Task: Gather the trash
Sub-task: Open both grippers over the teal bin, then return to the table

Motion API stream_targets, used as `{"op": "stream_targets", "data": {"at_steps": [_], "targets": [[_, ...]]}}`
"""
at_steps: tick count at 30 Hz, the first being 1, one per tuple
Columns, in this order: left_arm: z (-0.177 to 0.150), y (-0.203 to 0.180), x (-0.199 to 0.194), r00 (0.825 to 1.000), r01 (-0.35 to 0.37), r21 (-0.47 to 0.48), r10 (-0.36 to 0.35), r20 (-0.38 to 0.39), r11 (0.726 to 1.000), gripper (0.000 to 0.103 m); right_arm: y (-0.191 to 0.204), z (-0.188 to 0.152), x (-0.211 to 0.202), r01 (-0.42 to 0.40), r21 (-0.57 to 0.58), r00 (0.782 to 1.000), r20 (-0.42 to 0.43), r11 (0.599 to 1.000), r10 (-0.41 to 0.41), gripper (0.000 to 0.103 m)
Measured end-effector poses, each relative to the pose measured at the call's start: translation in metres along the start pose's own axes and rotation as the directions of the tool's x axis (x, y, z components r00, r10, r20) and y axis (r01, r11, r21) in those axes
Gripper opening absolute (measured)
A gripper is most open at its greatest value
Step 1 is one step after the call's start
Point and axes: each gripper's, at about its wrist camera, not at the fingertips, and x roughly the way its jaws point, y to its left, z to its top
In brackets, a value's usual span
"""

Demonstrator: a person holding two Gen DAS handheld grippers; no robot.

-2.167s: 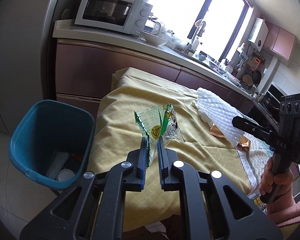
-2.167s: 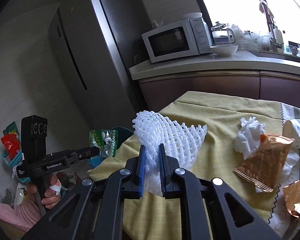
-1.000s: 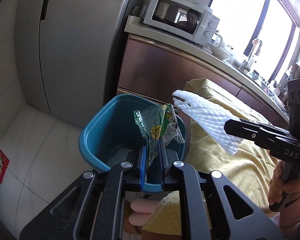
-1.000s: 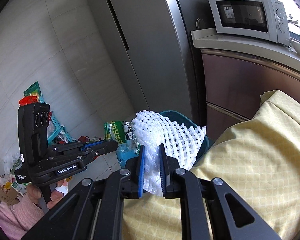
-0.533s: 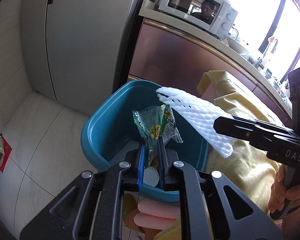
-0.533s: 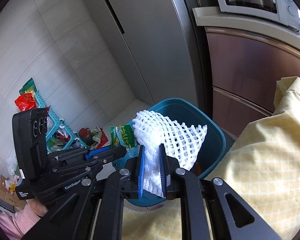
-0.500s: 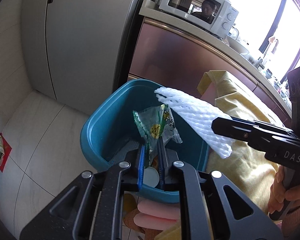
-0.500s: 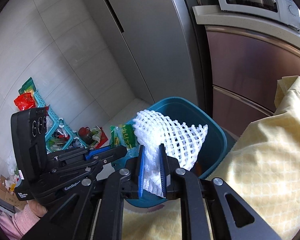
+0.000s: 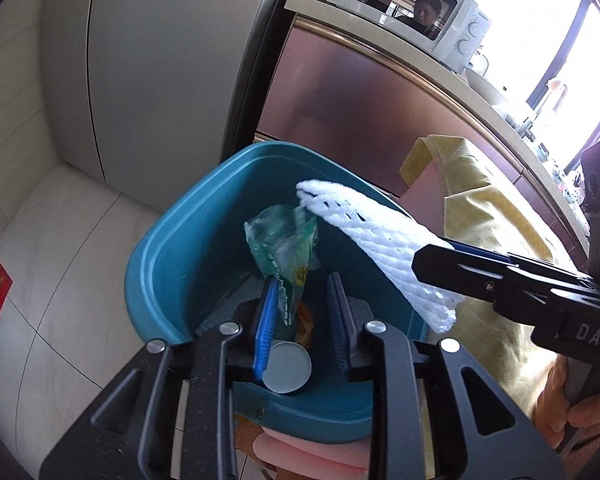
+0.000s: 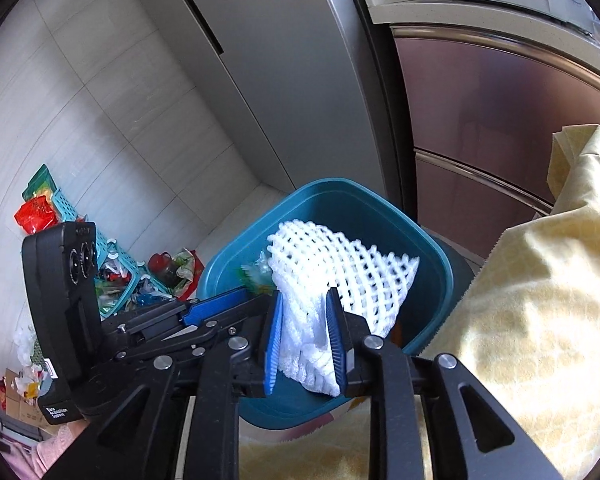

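A teal bin (image 9: 168, 240) stands on the floor beside the table. My left gripper (image 9: 302, 280) is open above it. The green snack wrapper (image 9: 284, 244) hangs blurred against the left finger, over the bin's inside. My right gripper (image 10: 302, 300) is over the bin (image 10: 432, 256) too, its jaws slightly parted with the white foam net (image 10: 340, 264) still between the pads. The net also shows in the left wrist view (image 9: 372, 236), held out over the bin.
The bin holds a round lid (image 9: 287, 366) and other scraps. A yellow tablecloth (image 10: 540, 280) covers the table to the right. A steel fridge (image 9: 160, 60) and brown cabinets (image 10: 500, 120) stand behind. Baskets and litter (image 10: 112, 272) lie on the floor at left.
Both grippers moved from the table to over the bin. My left gripper has opened and the wrapper is slipping free. My right gripper's jaws have widened a little around the net.
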Motion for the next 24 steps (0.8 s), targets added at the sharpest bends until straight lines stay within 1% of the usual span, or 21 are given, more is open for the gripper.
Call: {"op": "stream_targets", "data": {"at_steps": [2, 8, 10, 15, 19, 21, 24], "targets": [[-0.001, -0.001, 0.005, 1.0, -0.001, -0.003, 0.001, -0.006, 1.0, 0.029, -0.001, -0.001, -0.002, 0.003, 0.002, 1.0, 0.004, 1.0, -0.003, 0.024], [-0.005, -0.004, 0.006, 1.0, 0.002, 0.0, -0.002, -0.006, 1.0, 0.033, -0.009, -0.005, -0.009, 0.006, 0.026, 1.0, 0.027, 1.0, -0.007, 0.027], [-0.006, -0.005, 0.003, 1.0, 0.003, 0.0, -0.003, -0.001, 1.0, 0.033, -0.011, -0.006, -0.011, 0.004, 0.034, 0.999, 0.035, 0.999, -0.005, 0.029], [-0.009, -0.009, -0.011, 1.0, 0.015, 0.01, -0.015, 0.021, 1.0, 0.035, -0.016, -0.009, -0.02, -0.011, 0.043, 0.999, 0.054, 0.999, 0.009, 0.029], [-0.012, -0.016, -0.027, 0.999, 0.028, 0.037, -0.029, 0.045, 0.999, 0.04, -0.013, -0.017, -0.042, -0.017, 0.024, 0.996, 0.089, 1.0, 0.015, 0.03], [-0.015, -0.022, -0.037, 0.997, 0.042, 0.056, -0.045, 0.059, 0.998, 0.042, -0.014, -0.019, -0.057, -0.016, 0.013, 0.993, 0.117, 1.0, 0.014, 0.033], [-0.019, -0.037, -0.049, 0.994, 0.07, 0.092, -0.077, 0.074, 0.993, 0.046, -0.015, -0.03, -0.087, 0.004, -0.008, 0.986, 0.168, 1.0, -0.002, 0.036]]}}
